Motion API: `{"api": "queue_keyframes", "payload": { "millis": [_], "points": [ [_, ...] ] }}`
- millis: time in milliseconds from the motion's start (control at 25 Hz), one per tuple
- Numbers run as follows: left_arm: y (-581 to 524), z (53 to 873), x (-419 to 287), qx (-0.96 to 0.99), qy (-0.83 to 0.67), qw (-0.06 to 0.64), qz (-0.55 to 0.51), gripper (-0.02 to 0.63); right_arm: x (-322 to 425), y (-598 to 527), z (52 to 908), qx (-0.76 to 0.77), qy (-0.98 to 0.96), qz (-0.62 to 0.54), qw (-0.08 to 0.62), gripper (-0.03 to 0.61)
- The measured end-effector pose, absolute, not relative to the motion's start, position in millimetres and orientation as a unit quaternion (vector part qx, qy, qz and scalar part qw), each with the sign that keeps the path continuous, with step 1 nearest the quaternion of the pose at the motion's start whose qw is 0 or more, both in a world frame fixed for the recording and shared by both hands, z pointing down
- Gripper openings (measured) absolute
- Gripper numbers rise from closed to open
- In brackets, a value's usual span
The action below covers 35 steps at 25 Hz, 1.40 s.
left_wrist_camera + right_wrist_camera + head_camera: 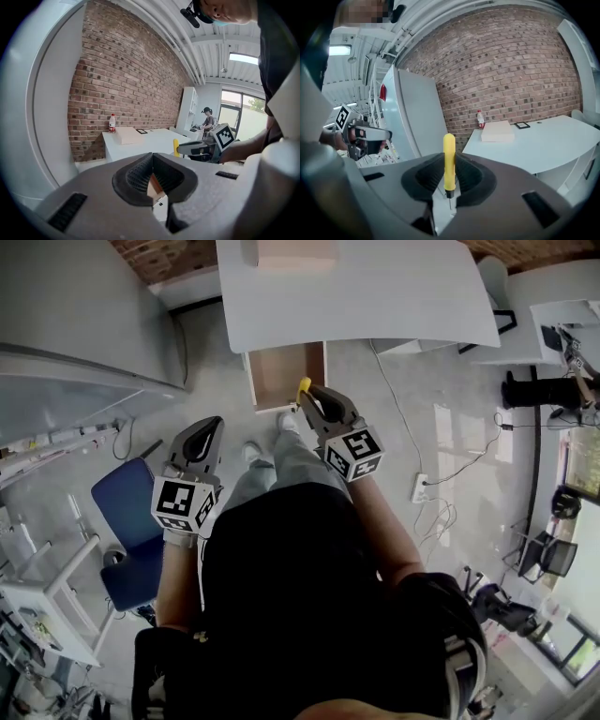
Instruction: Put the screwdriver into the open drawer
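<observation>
Office: white desk point(375, 287) at 12, brick wall point(155, 257) at 11, blue chair point(127, 512) at 9, power strip point(420, 487) at 3.

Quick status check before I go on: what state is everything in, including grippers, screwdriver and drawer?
drawer: open
screwdriver: clamped, not yet in the drawer
right gripper: shut on the screwdriver
left gripper: shut, empty
bottle: upright
</observation>
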<state>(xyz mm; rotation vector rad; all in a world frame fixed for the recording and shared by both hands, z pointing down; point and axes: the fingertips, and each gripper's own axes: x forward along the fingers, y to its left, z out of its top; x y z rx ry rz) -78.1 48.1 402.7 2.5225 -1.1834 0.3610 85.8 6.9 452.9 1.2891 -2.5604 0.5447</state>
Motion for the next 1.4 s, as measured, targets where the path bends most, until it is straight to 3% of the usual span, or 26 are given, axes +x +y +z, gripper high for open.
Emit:
{"api": "queue_keyframes", "payload": {
  "millis": [680, 1400],
  "points": [
    [13.6, 480.3, -78.4, 0.804, -0.509, 0.254, 0.174, 0.005, 63.6, -64.9, 651.3, 0.287, -0.894, 0.222, 0.261, 0.074],
    [57.6, 550.9, -97.1, 0.717, -0.572, 0.341, 0.204, 0.005, 36.1, -64.1, 828.7, 0.142, -0.883, 0.206, 0.397, 0.074]
  ]
}}
